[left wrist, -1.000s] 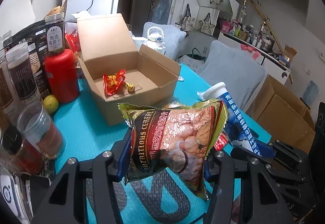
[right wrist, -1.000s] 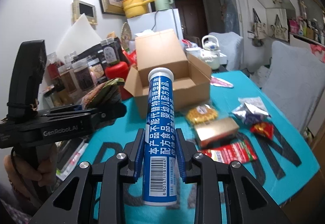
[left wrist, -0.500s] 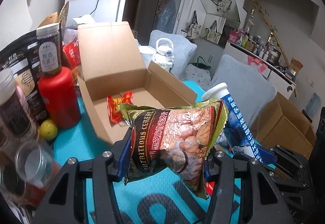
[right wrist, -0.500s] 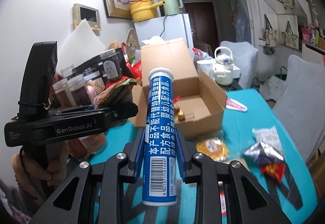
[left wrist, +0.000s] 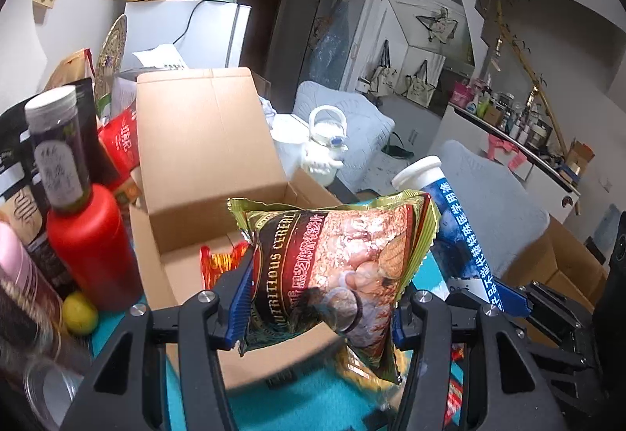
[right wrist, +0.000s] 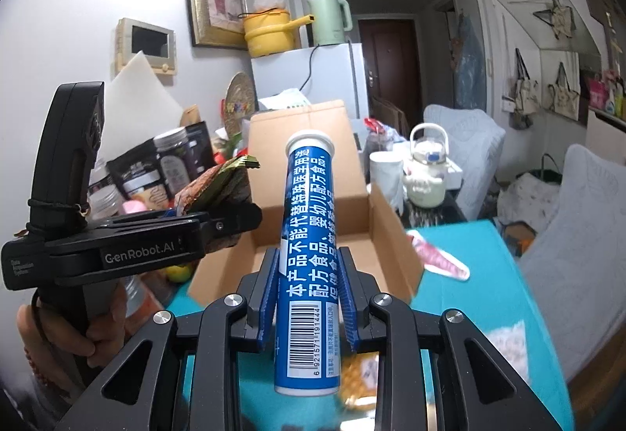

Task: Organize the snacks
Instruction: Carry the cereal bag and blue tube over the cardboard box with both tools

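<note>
Cereal packet [left wrist: 332, 266], clamped crosswise between the pads of the left gripper [left wrist: 321, 298], hangs above the near wall of the open cardboard box [left wrist: 203, 157]. Blue tube [right wrist: 309, 259], white cap forward, is pinched lengthwise in the right gripper [right wrist: 307, 298], before the same box.

The left black hand-held gripper [left wrist: 321, 298], blue pads clamped on a glossy cereal packet [left wrist: 332, 266], tilts downward beside the right hand-held gripper [right wrist: 307, 298], whose pads pinch an upright blue tube [right wrist: 309, 263]. A person's hand [right wrist: 58, 329] grips the left handle.
</note>
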`<control>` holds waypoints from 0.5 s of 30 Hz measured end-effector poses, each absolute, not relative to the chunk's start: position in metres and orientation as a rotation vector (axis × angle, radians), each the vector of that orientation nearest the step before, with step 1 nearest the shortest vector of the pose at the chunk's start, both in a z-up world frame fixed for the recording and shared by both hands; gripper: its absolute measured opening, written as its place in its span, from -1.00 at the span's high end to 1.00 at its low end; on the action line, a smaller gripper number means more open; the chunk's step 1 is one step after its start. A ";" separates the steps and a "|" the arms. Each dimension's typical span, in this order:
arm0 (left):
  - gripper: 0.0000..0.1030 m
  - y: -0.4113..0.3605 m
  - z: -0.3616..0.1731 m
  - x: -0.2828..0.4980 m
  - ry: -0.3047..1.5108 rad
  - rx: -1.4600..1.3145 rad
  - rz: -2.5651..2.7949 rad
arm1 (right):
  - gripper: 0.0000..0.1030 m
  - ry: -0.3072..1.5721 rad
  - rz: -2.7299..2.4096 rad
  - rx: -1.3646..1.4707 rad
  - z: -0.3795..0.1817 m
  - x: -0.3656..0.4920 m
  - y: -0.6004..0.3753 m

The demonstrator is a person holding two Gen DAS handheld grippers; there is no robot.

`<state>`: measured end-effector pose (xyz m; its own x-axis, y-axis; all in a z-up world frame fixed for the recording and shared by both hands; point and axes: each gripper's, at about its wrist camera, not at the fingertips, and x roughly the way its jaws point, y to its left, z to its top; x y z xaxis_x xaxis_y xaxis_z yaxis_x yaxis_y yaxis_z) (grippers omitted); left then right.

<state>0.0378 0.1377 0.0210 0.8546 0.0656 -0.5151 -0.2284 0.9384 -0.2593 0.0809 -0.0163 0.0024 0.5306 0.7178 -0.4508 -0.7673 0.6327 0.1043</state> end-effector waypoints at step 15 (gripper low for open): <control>-0.05 0.183 0.025 0.107 0.496 -0.304 0.231 | 0.45 0.496 0.884 -0.107 0.004 0.167 0.031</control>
